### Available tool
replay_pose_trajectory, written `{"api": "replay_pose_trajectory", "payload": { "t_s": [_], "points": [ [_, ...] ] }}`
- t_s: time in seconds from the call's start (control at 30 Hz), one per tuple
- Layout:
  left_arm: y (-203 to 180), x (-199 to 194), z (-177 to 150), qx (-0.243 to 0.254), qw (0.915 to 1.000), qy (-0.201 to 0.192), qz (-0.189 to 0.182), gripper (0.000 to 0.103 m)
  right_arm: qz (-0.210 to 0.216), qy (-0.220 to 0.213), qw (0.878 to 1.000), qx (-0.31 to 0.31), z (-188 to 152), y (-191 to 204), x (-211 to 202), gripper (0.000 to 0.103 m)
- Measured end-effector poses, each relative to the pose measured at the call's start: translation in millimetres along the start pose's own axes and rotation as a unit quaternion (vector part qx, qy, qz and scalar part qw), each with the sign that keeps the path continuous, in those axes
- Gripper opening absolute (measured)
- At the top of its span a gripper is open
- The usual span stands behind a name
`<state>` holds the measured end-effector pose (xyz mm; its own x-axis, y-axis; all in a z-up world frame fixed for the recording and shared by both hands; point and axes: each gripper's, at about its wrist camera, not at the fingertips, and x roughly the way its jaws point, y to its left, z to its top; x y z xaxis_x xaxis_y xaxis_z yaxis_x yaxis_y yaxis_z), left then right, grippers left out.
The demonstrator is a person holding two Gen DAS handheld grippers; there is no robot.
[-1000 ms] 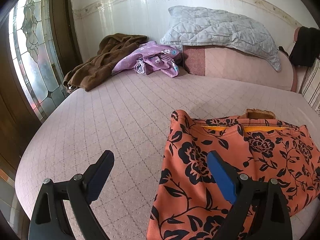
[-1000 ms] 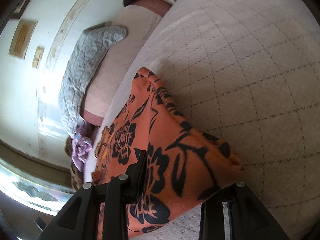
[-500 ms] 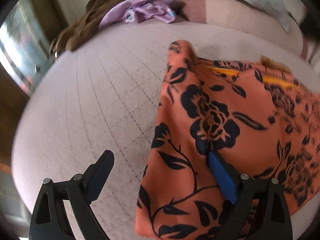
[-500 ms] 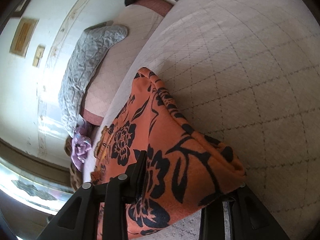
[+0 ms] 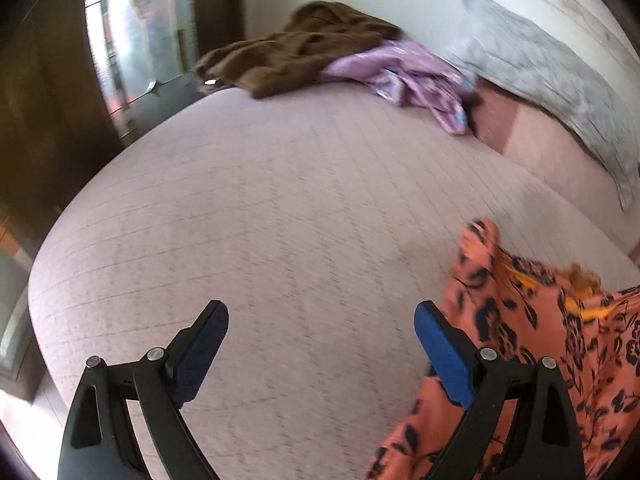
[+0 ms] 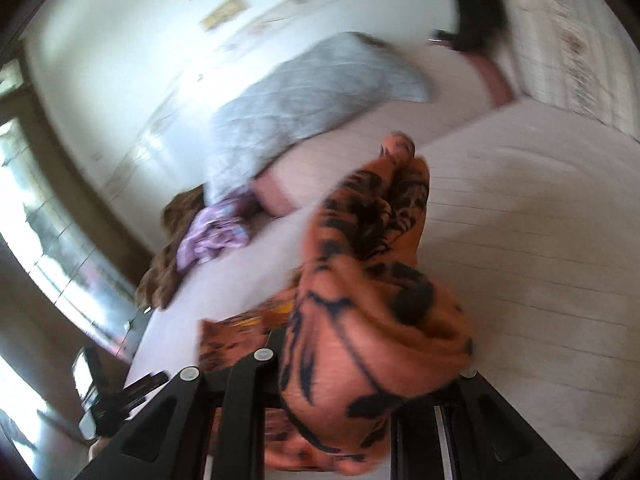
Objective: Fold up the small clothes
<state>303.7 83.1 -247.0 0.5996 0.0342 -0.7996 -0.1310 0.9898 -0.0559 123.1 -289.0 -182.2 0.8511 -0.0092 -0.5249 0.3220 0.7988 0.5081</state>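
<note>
I have both grippers over the bed (image 5: 280,208), a wide mattress under a pale pink quilted cover stitched in a grid. Taking the bed as my landmark: at its far edge a grey quilted pillow (image 5: 560,80) leans on a pink bolster against a white wall with a patterned border. In the bed's far corner a brown garment (image 5: 300,52) lies bunched, and a lilac printed garment (image 5: 408,76) lies touching it, on the pillow's side. Beyond that corner stands a dark wooden frame with leaded glass (image 5: 132,40).

My left gripper (image 5: 320,344) hangs above bare cover with its blue pads spread wide and nothing between them. The orange floral garment (image 5: 552,340) lies on the bed by its right finger (image 5: 440,356), which overlaps the cloth's edge.

My right gripper (image 6: 368,376) is narrow, jaws closing, pinching a fold of that same orange garment (image 6: 360,280); the cloth rises bunched ahead of the fingers, the rest trailing down to the bed. The view is blurred. A dark cloth (image 6: 476,4) hangs at the bed's far end.
</note>
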Motion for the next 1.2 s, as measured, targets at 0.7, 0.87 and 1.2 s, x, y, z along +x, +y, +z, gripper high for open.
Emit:
{"api": "replay_pose_trajectory", "payload": {
  "t_s": [0.7,0.87,1.2],
  "points": [
    [46.1,-8.7,12.0,-0.042,0.9976,-0.030,-0.046,0.095,0.288,0.242,0.926,-0.039,-91.8,134.1,98.9,0.084],
    [0.8,-24.3,0.6,0.030,0.9730,-0.001,-0.229,0.095,0.195,0.144,0.969,-0.052,-56.1,71.9,59.1,0.046],
    [-71.4,-16.9,-45.9,0.190,0.9741,0.036,-0.117,0.088,0.144,0.154,0.977,0.025,-92.4,9.7,105.6,0.041]
  ]
}}
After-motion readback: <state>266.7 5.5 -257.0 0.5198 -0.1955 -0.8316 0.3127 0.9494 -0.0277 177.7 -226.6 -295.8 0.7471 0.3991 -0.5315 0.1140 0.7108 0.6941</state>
